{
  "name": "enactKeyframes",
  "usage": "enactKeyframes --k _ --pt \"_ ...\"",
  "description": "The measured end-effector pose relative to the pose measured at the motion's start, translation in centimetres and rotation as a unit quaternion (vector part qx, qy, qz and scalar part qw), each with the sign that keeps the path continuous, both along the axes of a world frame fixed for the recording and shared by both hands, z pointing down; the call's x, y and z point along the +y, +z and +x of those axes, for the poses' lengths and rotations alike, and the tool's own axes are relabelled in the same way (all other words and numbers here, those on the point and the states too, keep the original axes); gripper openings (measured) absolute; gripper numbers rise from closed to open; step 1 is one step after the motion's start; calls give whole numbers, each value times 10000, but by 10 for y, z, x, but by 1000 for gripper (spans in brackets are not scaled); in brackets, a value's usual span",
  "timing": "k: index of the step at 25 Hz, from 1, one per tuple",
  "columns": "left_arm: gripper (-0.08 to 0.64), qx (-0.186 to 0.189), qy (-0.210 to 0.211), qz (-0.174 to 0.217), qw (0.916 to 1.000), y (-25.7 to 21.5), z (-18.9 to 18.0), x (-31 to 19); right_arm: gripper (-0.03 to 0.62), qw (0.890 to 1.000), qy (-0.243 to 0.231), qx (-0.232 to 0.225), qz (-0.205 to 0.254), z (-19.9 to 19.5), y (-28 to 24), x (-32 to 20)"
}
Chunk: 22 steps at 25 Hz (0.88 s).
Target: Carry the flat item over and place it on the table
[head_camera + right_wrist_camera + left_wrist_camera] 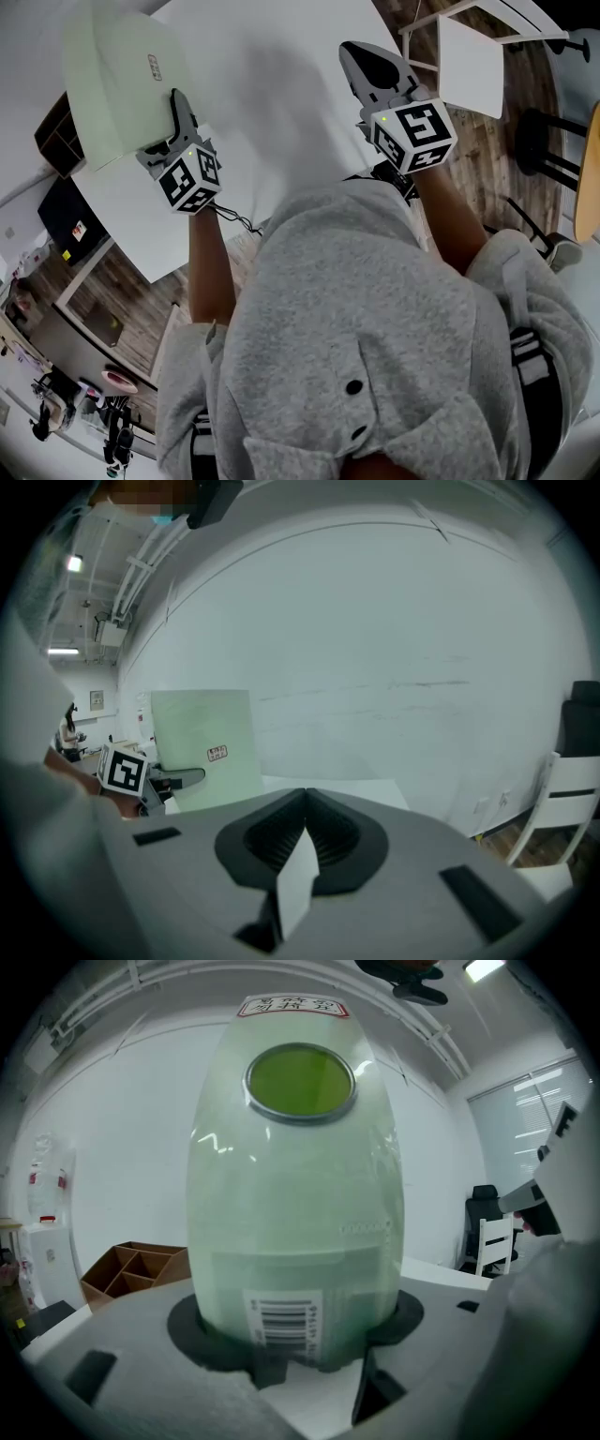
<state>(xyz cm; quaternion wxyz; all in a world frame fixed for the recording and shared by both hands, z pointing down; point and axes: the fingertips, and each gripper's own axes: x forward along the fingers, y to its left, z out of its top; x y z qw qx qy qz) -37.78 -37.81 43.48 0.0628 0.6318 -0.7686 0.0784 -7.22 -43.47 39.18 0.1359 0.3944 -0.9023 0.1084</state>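
Left gripper view: the left tool [298, 1324] grips the flat item [295, 1194] by its end.

White walls [375, 621] all round. Wood-plank floor [122, 300]. White table [281, 84]; white chair [484, 1241] beyond. Blinds over window [525, 1115]. Ceiling lamp [485, 969] lit. Divided wooden box [131, 1265] by wall.
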Motion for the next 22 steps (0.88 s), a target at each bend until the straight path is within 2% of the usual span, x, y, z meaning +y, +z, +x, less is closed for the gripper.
enactKeyframes --k 9,18,22 --pt "333 124 173 -76 9997 1 7 23 26 9997 127 -18 194 17 -14 37" --pt "334 82 -56 -101 9999 -5 3 80 26 9990 227 -17 375 25 -25 86" --pt "333 6 86 -102 9999 -13 13 108 26 9985 227 -56 486 26 -34 111"
